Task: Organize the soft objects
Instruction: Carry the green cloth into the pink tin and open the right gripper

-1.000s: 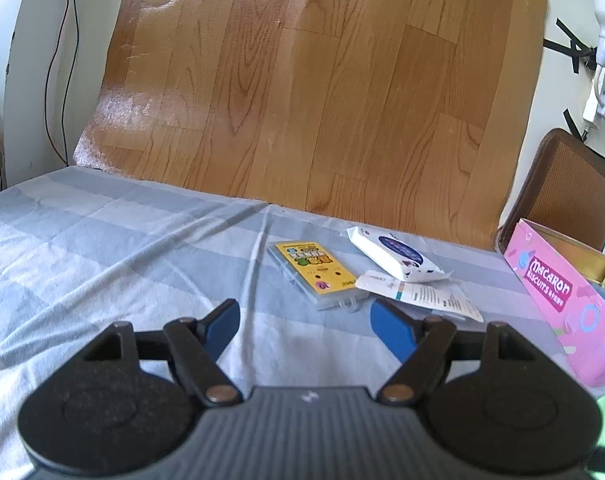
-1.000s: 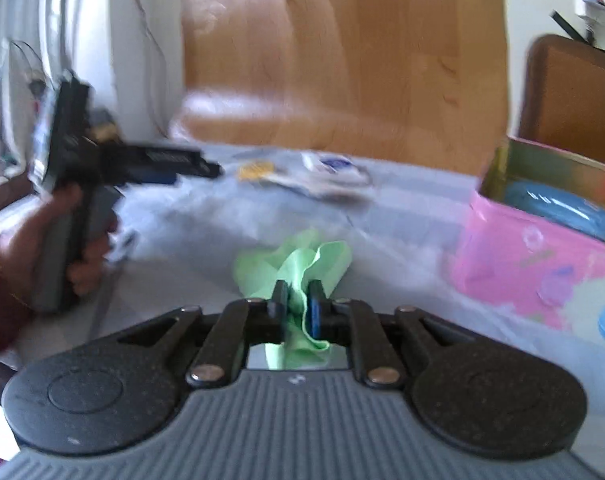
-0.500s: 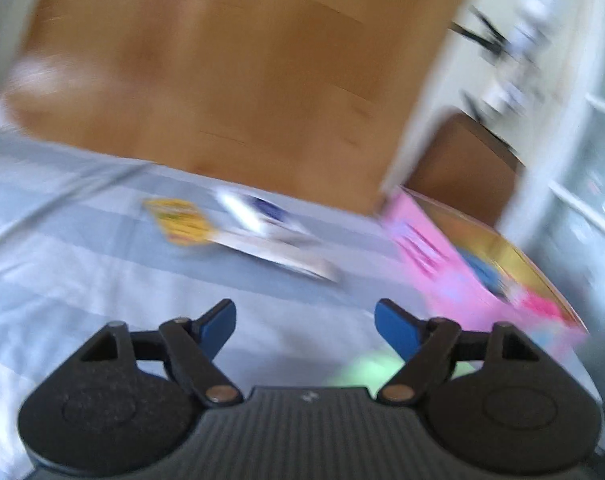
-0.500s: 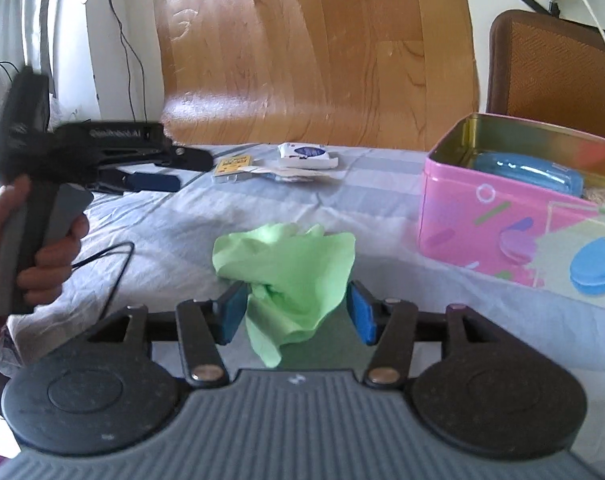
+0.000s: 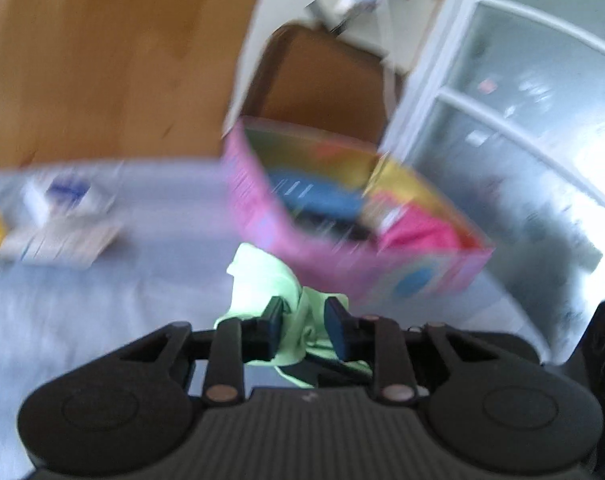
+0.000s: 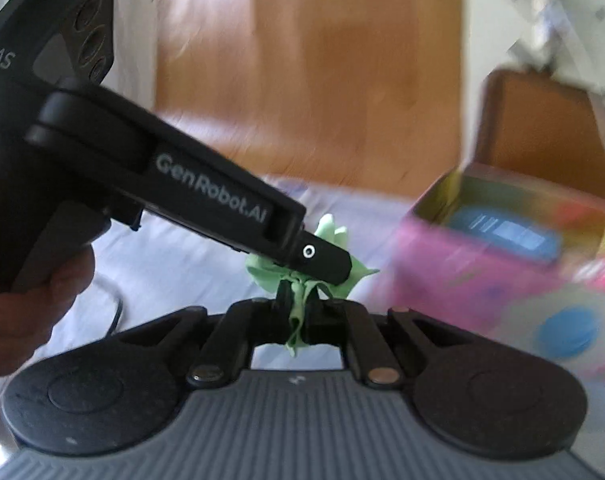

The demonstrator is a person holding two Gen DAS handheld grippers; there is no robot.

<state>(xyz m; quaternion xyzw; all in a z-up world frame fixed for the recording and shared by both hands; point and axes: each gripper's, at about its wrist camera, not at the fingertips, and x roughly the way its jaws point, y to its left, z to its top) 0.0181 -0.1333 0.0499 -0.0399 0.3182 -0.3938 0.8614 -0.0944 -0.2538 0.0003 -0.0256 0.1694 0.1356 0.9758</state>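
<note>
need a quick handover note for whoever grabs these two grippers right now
Right gripper: shut on the green cloth.
Left gripper: its fingers straddle a fold of that cloth with a gap showing; whether they grip is unclear.
The cloth sits bunched on the striped sheet beside the open pink tin, which already holds blue and pink items.
Left to do: get the cloth into the tin.

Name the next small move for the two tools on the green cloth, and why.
Probably lift the green cloth together toward the pink tin: the right tool is pinched on it, the left tool is narrowed around it, and the tin stands open just beside them.
</note>
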